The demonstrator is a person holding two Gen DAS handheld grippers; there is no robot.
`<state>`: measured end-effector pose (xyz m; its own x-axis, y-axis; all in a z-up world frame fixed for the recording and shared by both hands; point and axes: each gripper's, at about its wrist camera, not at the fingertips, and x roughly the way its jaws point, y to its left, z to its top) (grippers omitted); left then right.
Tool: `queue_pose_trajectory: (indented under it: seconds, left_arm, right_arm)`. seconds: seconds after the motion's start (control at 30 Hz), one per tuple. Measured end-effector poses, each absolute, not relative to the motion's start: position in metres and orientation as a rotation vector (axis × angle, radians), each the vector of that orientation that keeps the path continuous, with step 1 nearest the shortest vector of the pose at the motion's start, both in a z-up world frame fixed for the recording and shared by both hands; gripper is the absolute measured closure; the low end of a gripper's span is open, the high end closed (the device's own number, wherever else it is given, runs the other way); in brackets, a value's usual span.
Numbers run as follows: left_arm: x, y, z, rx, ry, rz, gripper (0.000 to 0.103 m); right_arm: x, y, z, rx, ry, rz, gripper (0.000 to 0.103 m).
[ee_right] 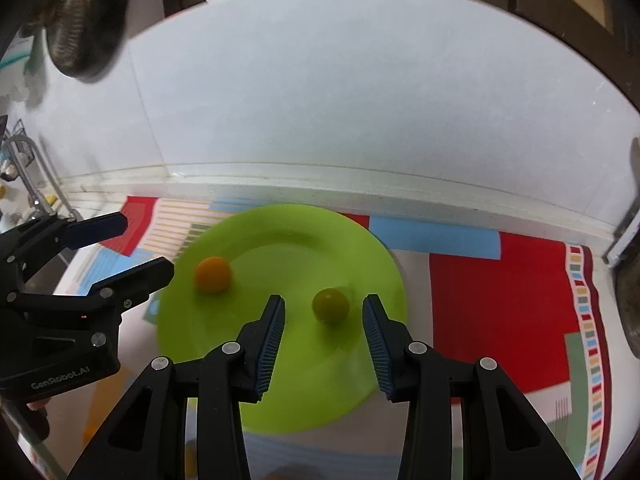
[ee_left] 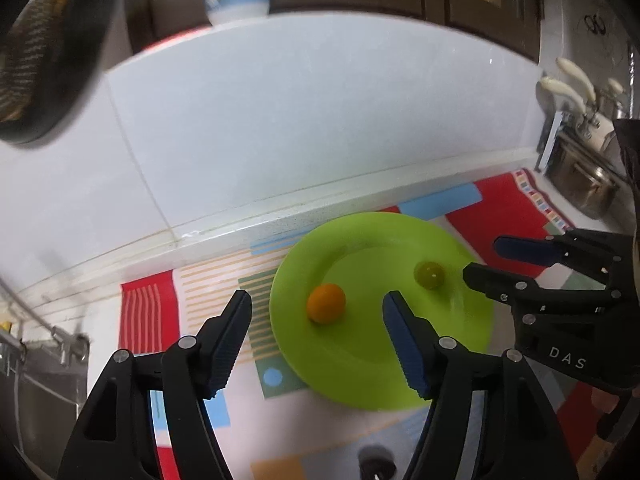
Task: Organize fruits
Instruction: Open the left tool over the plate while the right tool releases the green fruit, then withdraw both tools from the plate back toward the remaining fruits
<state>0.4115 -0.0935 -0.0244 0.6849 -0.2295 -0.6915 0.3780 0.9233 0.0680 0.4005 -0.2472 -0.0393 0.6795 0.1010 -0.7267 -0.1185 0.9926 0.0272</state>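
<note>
Orange fruit [ee_left: 326, 303] lies on the lime plate [ee_left: 360, 380] between the released left claw's [ee_left: 316, 320] spread jaws, untouched. Rightward, the green fruit [ee_right: 330, 305] sits between the right claw's [ee_right: 323, 316] parted, empty jaws.

White table [ee_right: 480, 196] against a tiled wall, colourful patterned mat [ee_right: 500, 300] spread over it, green plate [ee_right: 288, 232] resting on the mat's left half

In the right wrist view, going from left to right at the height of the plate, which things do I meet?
Left gripper → orange fruit → green fruit, both on the green plate → red area of the patterned mat.
</note>
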Motion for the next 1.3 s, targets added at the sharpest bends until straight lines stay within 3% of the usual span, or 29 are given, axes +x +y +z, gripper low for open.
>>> queue_pose_trajectory:
  seconds: [0.33,0.47,1.3]
  left_arm:
    - [0.353,-0.077,0.011,0.185,0.671,-0.337,0.031]
    - [0.326,-0.069,0.018,0.180,0.653,-0.338,0.030]
    - [0.222,-0.022,0.018,0.229,0.577,-0.367,0.028]
  right_arm:
    - [0.343,-0.236,-0.005,0.012,0.740,0.146,0.061]
    - [0.319,-0.232,0.009,0.013,0.700,0.133,0.051]
    - [0.186,-0.196,0.013,0.052,0.633,0.006,0.051]
